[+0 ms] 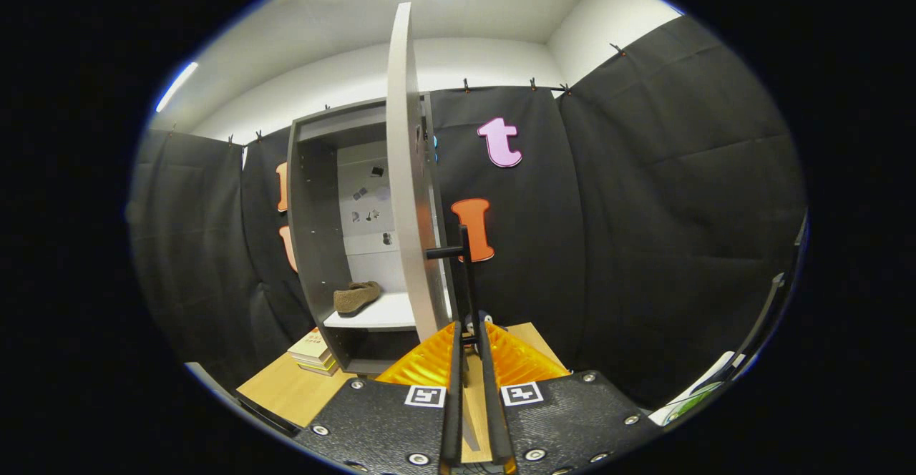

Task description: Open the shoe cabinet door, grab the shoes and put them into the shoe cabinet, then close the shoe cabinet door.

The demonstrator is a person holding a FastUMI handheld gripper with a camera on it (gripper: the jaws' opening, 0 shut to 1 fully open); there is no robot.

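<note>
The gripper [469,335] has its orange fingers [429,360] drawn nearly together, clamped on the black door handle [464,275] that rises between them. The handle belongs to the grey cabinet door [409,174], swung open edge-on just ahead. Beyond, a brown shoe [356,296] lies on the white shelf [379,314] inside the shoe cabinet [308,232], which stands on a wooden table [286,389] beside stacked books [315,352].

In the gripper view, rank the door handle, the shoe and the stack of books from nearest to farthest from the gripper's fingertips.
1. Door handle: black bar on the open door, just ahead of the nearly closed gripper.
2. Stack of books: on the table, left, beside the cabinet's base.
3. Shoe: deeper, on the cabinet shelf.
</note>
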